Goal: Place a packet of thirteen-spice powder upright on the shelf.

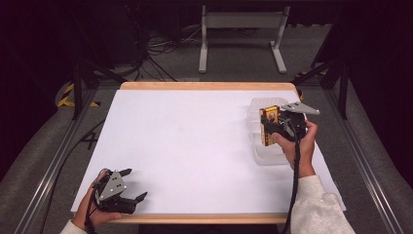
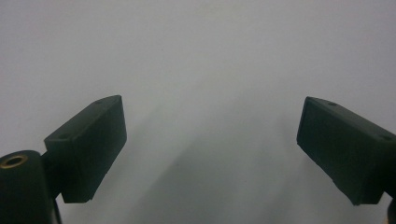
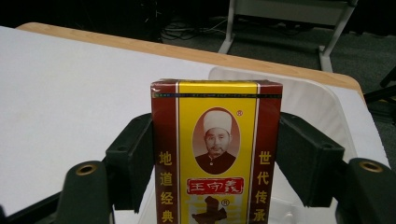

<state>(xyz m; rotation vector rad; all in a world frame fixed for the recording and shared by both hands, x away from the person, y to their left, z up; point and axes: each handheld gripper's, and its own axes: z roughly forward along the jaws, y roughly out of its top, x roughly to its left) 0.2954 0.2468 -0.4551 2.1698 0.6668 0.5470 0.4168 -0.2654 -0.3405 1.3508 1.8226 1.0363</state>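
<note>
Box (image 3: 216, 154) reading 王守義, 地道经典, clamped in right tool (image 3: 216, 163); left tool (image 2: 210, 149) gapes.

The table (image 1: 204, 86) has a pale wood edge under a smooth, matt white sheet (image 1: 185, 141). The box (image 3: 216, 154) is glossy printed card in red and yellow. The tray (image 1: 257, 146) at the right is clear, faintly shiny plastic. Both grippers' jaws look like matt black plastic, with brass-coloured metal inserts. The right sleeve (image 1: 319, 207) is soft white cloth. The far floor (image 1: 234, 68) looks like rough grey carpet.
</note>
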